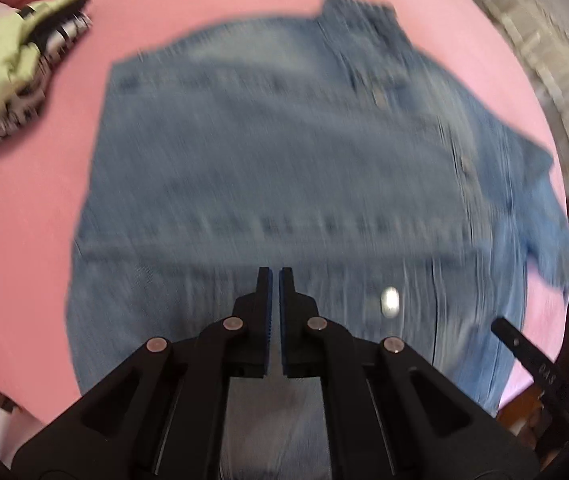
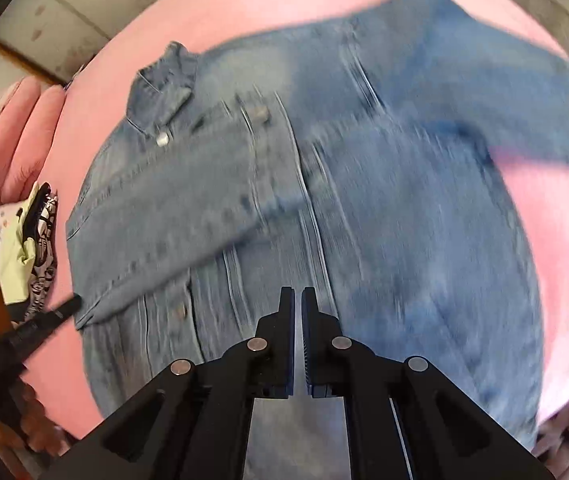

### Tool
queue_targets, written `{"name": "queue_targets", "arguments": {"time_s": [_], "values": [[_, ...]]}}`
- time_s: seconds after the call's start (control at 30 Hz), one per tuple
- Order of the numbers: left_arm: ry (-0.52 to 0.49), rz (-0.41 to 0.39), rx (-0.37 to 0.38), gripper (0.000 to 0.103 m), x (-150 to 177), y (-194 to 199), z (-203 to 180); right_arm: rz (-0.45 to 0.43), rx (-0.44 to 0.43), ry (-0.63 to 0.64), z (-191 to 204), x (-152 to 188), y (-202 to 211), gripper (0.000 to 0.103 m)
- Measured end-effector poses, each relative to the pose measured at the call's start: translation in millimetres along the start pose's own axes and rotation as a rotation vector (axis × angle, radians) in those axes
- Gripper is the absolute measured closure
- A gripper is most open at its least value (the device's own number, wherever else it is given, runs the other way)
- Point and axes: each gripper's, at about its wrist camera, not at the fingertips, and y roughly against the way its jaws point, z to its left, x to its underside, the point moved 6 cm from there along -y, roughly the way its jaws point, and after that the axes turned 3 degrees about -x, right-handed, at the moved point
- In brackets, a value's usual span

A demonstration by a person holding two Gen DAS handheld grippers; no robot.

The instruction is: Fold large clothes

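We saw a denim jacket [image 2: 324,184] lying spread on a pink sheet [image 2: 564,240] that covered the surface under it. In the right wrist view its collar [image 2: 164,92] pointed toward the far left edge of the sheet, with a pale metal button [image 2: 162,139] just below it. One sleeve [image 2: 172,232] was folded across the front of the jacket, and the other sleeve [image 2: 504,92] stretched out toward the far right edge. Both views were blurred, so we could not make out finer seams.

The left gripper [image 1: 275,276] pointed down over the lower part of the jacket, its jaws pressed almost together with nothing between them. The right gripper [image 2: 298,296] also pointed down over the jacket, near its hem; its jaws stood only a narrow slit apart and pinched no cloth.

Near the left edge of the sheet, apart from the jacket, lay a small pile of folded clothes [image 1: 8,72], pale yellow-green on top of a black-and-white pattern. Beyond the sheet's far edge we saw a tiled floor [image 2: 64,4].
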Motion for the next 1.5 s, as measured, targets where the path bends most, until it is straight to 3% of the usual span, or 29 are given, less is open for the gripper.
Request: {"name": "queue_targets", "arguments": {"time_s": [0.17, 0.33, 0.37, 0.43, 0.5, 0.57, 0.63, 0.83, 0.97, 1.13, 1.5], "values": [[-0.116, 0.094, 0.051, 0.101, 51.1, 2.4, -25.1, 0.012, -0.022, -0.134, -19.3, 43.7, 11.3, 0.083], [-0.289, 0.121, 0.059, 0.097, 82.4, 16.0, -51.2, -0.058, -0.072, -0.296, -46.5, 71.2, 36.0, 0.062], [-0.321, 0.123, 0.048, 0.093, 87.7, 18.1, -57.6, -0.067, -0.076, -0.327, -55.0, 75.2, 39.9, 0.061], [-0.37, 0.126, 0.044, 0.056, 95.6, 20.1, -72.3, -0.074, -0.082, -0.378, -72.2, 79.6, 46.6, 0.059], [-0.369, 0.125, 0.065, 0.044, 96.3, 21.9, -83.6, -0.088, -0.09, -0.436, -97.0, 80.4, 53.7, 0.055], [-0.349, 0.138, 0.092, 0.044, 96.0, 22.3, -97.8, -0.1, -0.098, -0.484, -123.3, 75.7, 59.2, 0.048], [-0.322, 0.157, 0.099, 0.044, 95.3, 20.2, -112.4, -0.103, -0.1, -0.521, -150.4, 66.8, 63.3, 0.047], [-0.235, 0.203, 0.069, 0.044, 97.1, 10.5, -172.5, -0.15, -0.147, -0.639, -242.8, 28.6, 92.0, 0.039], [-0.21, 0.225, 0.067, 0.044, 99.1, 9.6, -222.8, -0.166, -0.17, -0.687, -296.7, -3.4, 108.6, 0.039], [-0.224, 0.215, 0.049, 0.043, 96.1, 11.0, -288.5, -0.174, -0.267, -0.781, -352.5, -52.1, 112.8, 0.039], [-0.309, 0.237, 0.01, 0.043, 96.8, 9.5, -370.1, -0.27, -0.365, -0.967, -440.9, -121.3, 106.2, 0.039]]}}
